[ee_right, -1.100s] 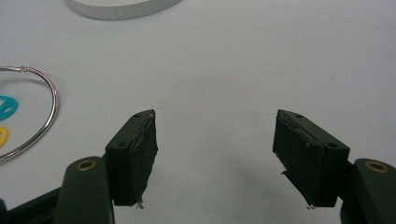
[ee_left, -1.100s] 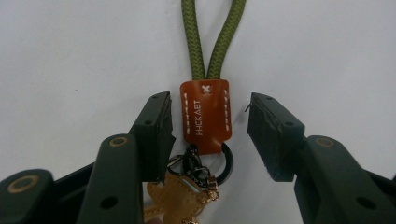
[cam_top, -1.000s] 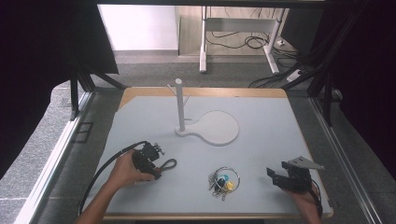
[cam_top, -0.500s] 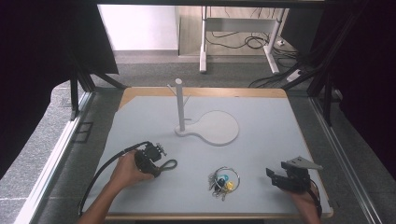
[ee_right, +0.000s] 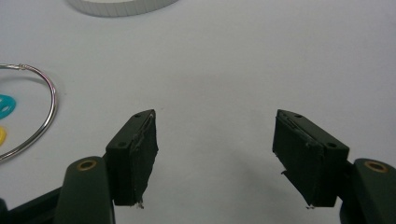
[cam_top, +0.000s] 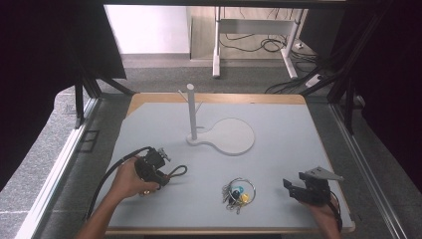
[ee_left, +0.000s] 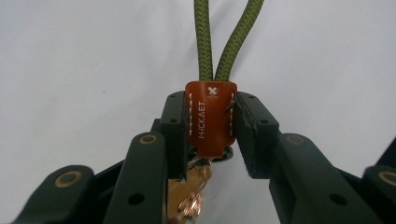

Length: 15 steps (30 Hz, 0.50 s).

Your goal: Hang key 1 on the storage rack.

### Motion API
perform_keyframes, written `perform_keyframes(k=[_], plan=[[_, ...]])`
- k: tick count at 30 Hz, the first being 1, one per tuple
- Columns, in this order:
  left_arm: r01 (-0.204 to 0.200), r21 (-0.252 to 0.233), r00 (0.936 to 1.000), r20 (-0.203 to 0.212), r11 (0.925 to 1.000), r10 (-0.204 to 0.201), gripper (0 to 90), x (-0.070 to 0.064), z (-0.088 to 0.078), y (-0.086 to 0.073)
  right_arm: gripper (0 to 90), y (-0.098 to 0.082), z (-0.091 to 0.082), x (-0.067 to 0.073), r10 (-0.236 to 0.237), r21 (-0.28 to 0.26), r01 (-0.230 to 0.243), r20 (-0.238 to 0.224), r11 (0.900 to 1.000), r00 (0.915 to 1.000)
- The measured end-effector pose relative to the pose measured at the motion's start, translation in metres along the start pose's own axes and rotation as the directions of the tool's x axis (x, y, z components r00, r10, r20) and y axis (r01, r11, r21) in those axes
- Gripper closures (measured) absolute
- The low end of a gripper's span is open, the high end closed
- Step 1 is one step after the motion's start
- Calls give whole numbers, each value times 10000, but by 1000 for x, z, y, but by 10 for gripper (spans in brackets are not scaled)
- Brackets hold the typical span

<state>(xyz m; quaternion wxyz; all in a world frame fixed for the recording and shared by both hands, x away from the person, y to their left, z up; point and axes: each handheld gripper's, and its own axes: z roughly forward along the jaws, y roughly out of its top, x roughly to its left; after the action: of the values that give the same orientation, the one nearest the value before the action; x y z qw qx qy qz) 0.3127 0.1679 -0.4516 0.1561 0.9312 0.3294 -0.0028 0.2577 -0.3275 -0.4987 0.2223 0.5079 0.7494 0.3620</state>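
My left gripper sits at the front left of the mat, shut on a lanyard. In the left gripper view its pads press both sides of a brown leather tag. A green cord runs away from the tag, and brass keys hang under it. The cord's loop lies to the right of the gripper. My right gripper rests at the front right, open, with nothing between its jaws. A metal key ring with blue and yellow tags lies between the two grippers.
A white stand with an upright post and a round flat base stands at mid table. The grey mat covers a wooden table top. Black frame rails run along both sides. The ring's wire lies left of the right jaws.
My left gripper has risen a little with the lanyard tag in it. The right gripper has stayed where it was.
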Motion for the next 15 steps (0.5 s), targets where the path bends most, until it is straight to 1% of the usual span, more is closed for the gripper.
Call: perform_keyframes(k=[2,3,7,15], plan=[[7,-86,10000,10,10000,-7,665,0,-3,0,309,0,0,0,-18,7,18,-4,10000,10000],[8,-235,10000,29,9997,-8,665,0,-9,-1,309,0,0,0,-9,6,9,-3,10000,10000],[23,-507,10000,17,9987,-22,665,1,-19,-1,309,0,1,0,2,26,-2,2,10000,10000],[57,-943,10000,-16,9955,-59,665,4,-38,0,313,0,0,0,19,-36,-19,50,10000,10000]])
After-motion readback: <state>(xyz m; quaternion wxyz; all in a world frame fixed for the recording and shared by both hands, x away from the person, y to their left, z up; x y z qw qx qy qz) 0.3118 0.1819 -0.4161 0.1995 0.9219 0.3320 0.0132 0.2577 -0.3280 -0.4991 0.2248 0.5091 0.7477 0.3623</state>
